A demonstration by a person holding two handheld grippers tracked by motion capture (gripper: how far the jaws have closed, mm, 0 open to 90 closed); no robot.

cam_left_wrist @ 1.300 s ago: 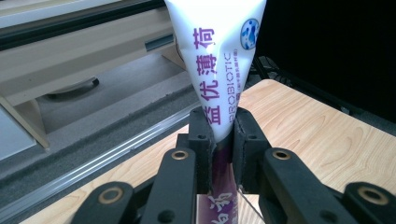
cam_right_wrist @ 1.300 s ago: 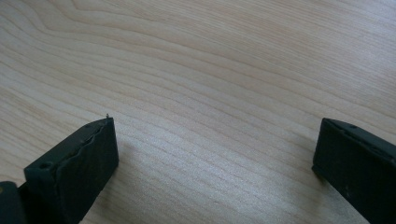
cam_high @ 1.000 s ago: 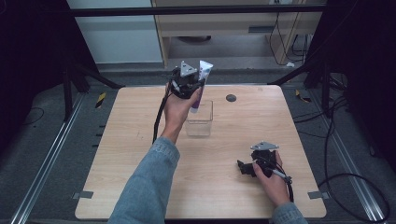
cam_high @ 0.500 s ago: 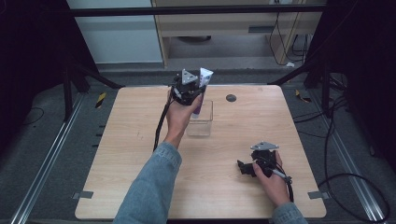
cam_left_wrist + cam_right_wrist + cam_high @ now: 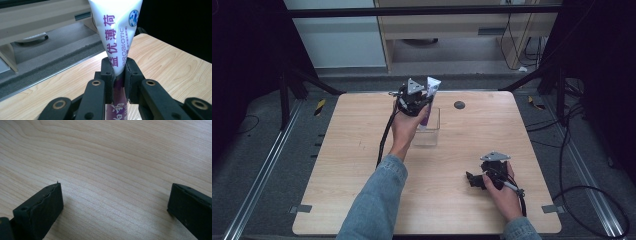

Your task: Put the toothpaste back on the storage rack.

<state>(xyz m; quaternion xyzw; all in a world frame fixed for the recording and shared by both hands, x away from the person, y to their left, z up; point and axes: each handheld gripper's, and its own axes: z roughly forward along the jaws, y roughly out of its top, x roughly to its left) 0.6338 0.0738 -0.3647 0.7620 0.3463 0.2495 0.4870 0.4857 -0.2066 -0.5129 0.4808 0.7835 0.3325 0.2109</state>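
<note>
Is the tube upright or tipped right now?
Upright: the tube stands crimp end up, clamped in the left gripper, lower end in the clear box.

We see the white-and-purple toothpaste tube [image 5: 117,37] between the left gripper [image 5: 416,100] jaws, above the clear plastic box [image 5: 428,131]. The right gripper [image 5: 484,177] sits well apart, nearer us.

Left tool [image 5: 419,102] is raised at arm's reach, jaws clamped, while right tool [image 5: 477,181] rests low (jaws apart).

white and purple toothpaste tube [image 5: 115,32], standing upright, crimped end up, lower part down inside clear box [image 5: 428,131] mid-table
</note>
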